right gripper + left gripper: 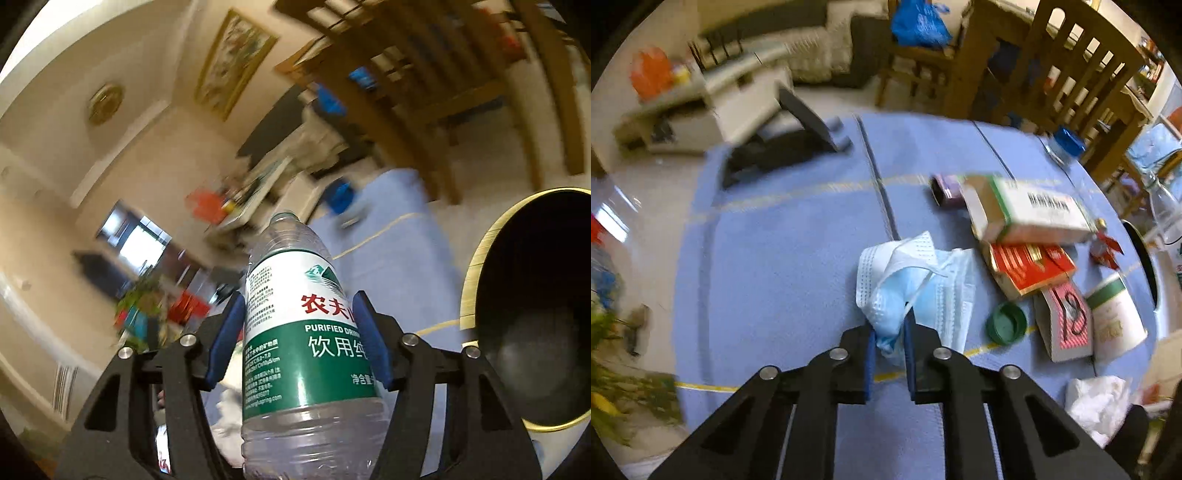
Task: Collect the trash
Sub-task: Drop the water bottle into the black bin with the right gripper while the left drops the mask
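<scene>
We are mid-way through collecting trash, with both grippers loaded.

Left gripper (pixel 889 341): jaws nearly shut, pinching a fold of the mask (pixel 912 288). The mask is crumpled, pale blue and white, and most of it lies just ahead of the fingertips on the cloth (pixel 783 266). Whether it is lifted clear, we cannot tell.

Right gripper (pixel 299 332): jaws about half open, blue pads pressed against both sides of the bottle (pixel 299 332) at its green-and-white label. The bottle is clear plastic, uncapped and looks empty. Its long axis runs along the fingers, neck pointing away from the camera.

Key relation: in the right wrist view the bin (pixel 532 306) sits just to the right of the bottle, dark mouth with a gold rim turned toward us. We judge the right hand nearer to the bin, so the bottle likely goes in first, neck leading or tipped over the rim. In the left view only the edge of a dark opening shows at far right, well apart from the mask, probably the same bin.

Surface: a table under blue cloth with thin yellow lines. Still on it: a white box (pixel 1034 210), a red box (pixel 1030 266), a green cap (pixel 1006 323), a paper cup (pixel 1113 317), a tissue (pixel 1097 402).

Room: wooden chairs (pixel 1078 62) beyond the table, pale floor, framed picture on the wall. Both views are motion-blurred.
</scene>
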Motion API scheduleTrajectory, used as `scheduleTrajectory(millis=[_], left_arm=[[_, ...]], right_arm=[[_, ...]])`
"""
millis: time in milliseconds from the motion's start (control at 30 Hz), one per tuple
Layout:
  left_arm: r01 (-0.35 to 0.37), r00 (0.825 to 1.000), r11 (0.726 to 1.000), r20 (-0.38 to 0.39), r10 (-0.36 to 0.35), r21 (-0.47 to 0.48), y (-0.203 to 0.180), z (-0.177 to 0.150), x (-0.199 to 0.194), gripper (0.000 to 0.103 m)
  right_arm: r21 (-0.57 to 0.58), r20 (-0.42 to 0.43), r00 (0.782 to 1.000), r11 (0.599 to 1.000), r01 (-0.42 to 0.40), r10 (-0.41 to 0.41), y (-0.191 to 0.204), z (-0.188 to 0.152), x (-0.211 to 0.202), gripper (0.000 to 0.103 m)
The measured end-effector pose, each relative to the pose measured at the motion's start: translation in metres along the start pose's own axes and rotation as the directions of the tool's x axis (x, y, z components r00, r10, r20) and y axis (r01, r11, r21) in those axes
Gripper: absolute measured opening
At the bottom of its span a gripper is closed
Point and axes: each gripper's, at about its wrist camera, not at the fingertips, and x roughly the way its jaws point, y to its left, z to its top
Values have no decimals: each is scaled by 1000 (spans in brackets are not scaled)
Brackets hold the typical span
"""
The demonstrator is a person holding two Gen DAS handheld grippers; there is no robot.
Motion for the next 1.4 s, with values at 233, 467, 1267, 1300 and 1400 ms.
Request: scheduleTrajectory(millis=[233, 467, 1267, 1300, 1400], left_arm=[[37, 984, 999, 176, -36, -3, -24, 21, -71, 10], [166, 962, 976, 196, -192, 141, -111, 41, -98, 10], [383, 909, 792, -40, -416, 476, -463, 58, 20, 83], [406, 903, 799, -63, -424, 445, -458, 56, 24, 83], [397, 909, 811, -66, -411, 429, -437, 44, 11, 83]], right_arm=[[84, 115, 984, 988, 128, -137, -62, 43, -49, 59], [118, 117, 949, 953, 280, -293, -107, 39, -61, 59], [255, 248, 885, 908, 332, -393, -145, -53, -157, 97], [254, 245, 886, 908, 334, -394, -144, -56, -159, 97], [216, 228, 894, 915, 340, -386, -134, -63, -151, 97]])
